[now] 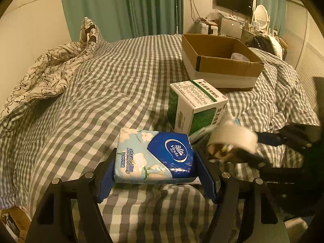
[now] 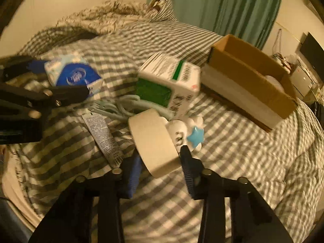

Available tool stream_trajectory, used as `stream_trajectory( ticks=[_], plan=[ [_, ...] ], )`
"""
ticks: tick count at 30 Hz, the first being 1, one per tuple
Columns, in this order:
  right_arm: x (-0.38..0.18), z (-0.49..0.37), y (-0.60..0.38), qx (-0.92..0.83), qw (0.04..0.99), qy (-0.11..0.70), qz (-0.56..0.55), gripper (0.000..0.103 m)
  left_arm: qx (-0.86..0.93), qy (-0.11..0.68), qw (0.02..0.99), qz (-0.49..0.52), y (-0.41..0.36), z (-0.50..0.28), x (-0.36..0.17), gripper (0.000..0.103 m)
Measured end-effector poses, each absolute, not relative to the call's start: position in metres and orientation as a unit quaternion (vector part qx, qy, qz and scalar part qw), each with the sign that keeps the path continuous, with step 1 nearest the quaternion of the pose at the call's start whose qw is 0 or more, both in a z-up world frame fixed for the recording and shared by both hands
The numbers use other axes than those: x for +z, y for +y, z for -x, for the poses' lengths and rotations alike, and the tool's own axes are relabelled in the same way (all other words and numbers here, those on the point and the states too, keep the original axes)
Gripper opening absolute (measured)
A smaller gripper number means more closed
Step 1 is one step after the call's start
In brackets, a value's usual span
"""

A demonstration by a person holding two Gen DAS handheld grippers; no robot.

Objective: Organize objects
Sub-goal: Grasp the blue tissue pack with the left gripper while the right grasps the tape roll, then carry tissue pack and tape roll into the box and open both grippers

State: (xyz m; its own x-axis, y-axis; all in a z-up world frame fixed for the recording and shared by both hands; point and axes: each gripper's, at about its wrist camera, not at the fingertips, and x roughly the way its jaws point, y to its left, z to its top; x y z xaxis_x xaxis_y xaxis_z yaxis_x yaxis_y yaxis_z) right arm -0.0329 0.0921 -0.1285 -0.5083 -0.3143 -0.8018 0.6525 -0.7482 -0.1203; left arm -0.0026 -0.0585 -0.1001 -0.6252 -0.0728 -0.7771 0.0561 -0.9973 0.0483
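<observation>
My left gripper (image 1: 155,170) is shut on a blue and white tissue pack (image 1: 154,154), held over the checked bed; the pack also shows in the right wrist view (image 2: 74,74). My right gripper (image 2: 160,164) is shut on a roll of beige tape (image 2: 154,141), which appears blurred in the left wrist view (image 1: 232,139). An open cardboard box (image 1: 220,60) stands on the bed further back, also in the right wrist view (image 2: 249,81). A white and green carton (image 1: 194,105) stands between, also in the right wrist view (image 2: 168,83).
On the bed near the tape lie a printed tube (image 2: 103,137), pale cables (image 2: 121,107) and a white toy with a blue star (image 2: 190,131). A floral quilt (image 1: 46,75) is bunched at the far left. A desk with a monitor (image 1: 235,0) is behind.
</observation>
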Motion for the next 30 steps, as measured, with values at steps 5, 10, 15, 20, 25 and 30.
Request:
stream_trajectory(
  ticks=[5, 10, 15, 20, 25, 30],
  plan=[
    [-0.087, 0.025, 0.125, -0.871, 0.269, 0.169, -0.374, 0.022, -0.906, 0.002, 0.015, -0.424, -0.049, -0.002, -0.089, 0.074],
    [-0.048, 0.023, 0.157, -0.894, 0.247, 0.152, -0.341, 0.018, -0.912, 0.006, -0.008, -0.410, -0.033, 0.003, -0.070, 0.073],
    [-0.016, 0.035, 0.181, -0.912, 0.220, 0.151, -0.312, 0.016, -0.923, -0.003, -0.036, -0.382, -0.013, 0.032, -0.038, 0.074],
    [0.018, 0.078, 0.197, -0.930, 0.190, 0.145, -0.280, 0.016, -0.939, -0.025, -0.054, -0.339, 0.010, 0.088, 0.000, 0.074],
    [0.043, 0.138, 0.204, -0.942, 0.166, 0.137, -0.257, 0.016, -0.946, -0.038, -0.057, -0.316, 0.030, 0.160, 0.017, 0.074],
    [0.037, 0.211, 0.195, -0.940, 0.165, 0.126, -0.272, 0.016, -0.941, -0.049, -0.038, -0.331, 0.043, 0.229, -0.008, 0.074]
  ],
)
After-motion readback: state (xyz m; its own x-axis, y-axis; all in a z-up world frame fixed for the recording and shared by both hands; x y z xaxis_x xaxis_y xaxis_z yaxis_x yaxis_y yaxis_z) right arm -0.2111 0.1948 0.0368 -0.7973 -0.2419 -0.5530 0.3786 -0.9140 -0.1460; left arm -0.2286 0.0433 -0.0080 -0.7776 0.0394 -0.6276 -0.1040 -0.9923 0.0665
